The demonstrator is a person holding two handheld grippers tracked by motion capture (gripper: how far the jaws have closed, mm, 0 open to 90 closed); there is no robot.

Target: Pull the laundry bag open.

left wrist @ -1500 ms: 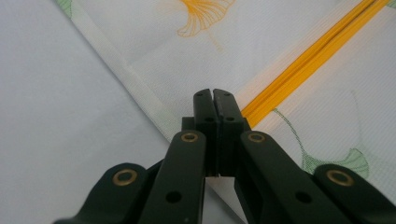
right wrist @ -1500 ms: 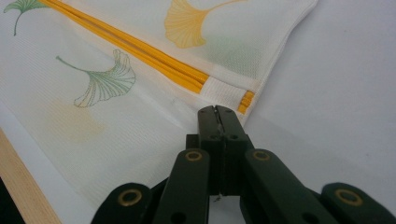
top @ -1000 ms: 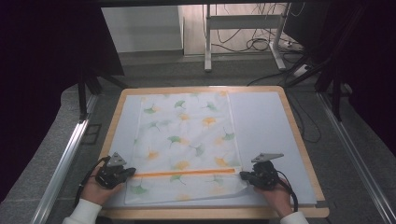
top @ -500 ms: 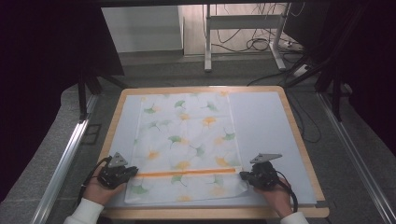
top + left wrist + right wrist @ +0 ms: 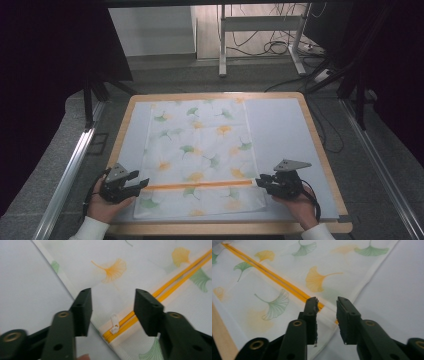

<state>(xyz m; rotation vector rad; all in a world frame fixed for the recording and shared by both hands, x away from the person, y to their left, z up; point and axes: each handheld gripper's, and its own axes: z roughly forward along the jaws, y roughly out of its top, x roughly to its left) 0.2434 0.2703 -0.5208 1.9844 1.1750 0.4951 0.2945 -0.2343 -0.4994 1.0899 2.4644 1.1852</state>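
A white cloth cover (image 5: 200, 150) printed with green and orange ginkgo leaves lies flat on the pale mat (image 5: 285, 130). An orange zipper (image 5: 200, 185) runs across its near part. My left gripper (image 5: 140, 183) sits at the zipper's left end. In the left gripper view it (image 5: 112, 312) is open, its jaws wide on either side of the white zipper pull (image 5: 114, 324). My right gripper (image 5: 260, 181) is at the zipper's right end. In the right gripper view it (image 5: 326, 305) stands narrowly open over the zipper's end (image 5: 320, 306), at the cloth's edge.
The mat covers a wooden-rimmed table (image 5: 320, 145). Bare mat lies right of the cloth and in a narrow strip to its left. Beyond the table are a metal desk frame (image 5: 260, 35) and cables (image 5: 280, 47) on the floor. Rails (image 5: 65, 180) run along both sides.
Both grippers stay at the zipper's ends. The right gripper has edged slightly left toward the cloth's edge. The cloth has not moved.
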